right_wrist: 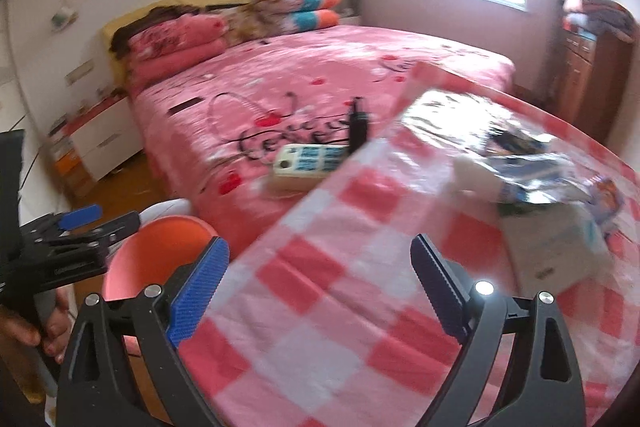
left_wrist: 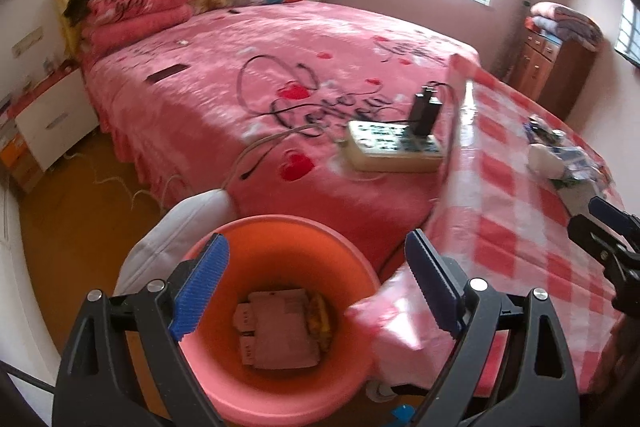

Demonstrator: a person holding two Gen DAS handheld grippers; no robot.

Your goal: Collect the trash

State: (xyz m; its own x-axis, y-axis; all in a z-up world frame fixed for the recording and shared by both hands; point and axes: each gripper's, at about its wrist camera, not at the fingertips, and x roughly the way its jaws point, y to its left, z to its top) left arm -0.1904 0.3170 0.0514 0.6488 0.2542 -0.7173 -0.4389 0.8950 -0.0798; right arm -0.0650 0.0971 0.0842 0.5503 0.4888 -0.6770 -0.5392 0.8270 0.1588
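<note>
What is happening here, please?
A person is collecting trash with two handheld grippers. The left gripper hangs open above the pink bin, which already holds cardboard pieces. The right gripper is open and empty over the checkered table, where a pile of wrappers and paper is still waiting.

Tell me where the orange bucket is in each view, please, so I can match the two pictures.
Left wrist view: the orange bucket is at bottom centre, between the open fingers of the left gripper.
Right wrist view: the bucket is at lower left, partly hidden by the left finger.
Shared landmark: the power strip on the pink bed.
</note>
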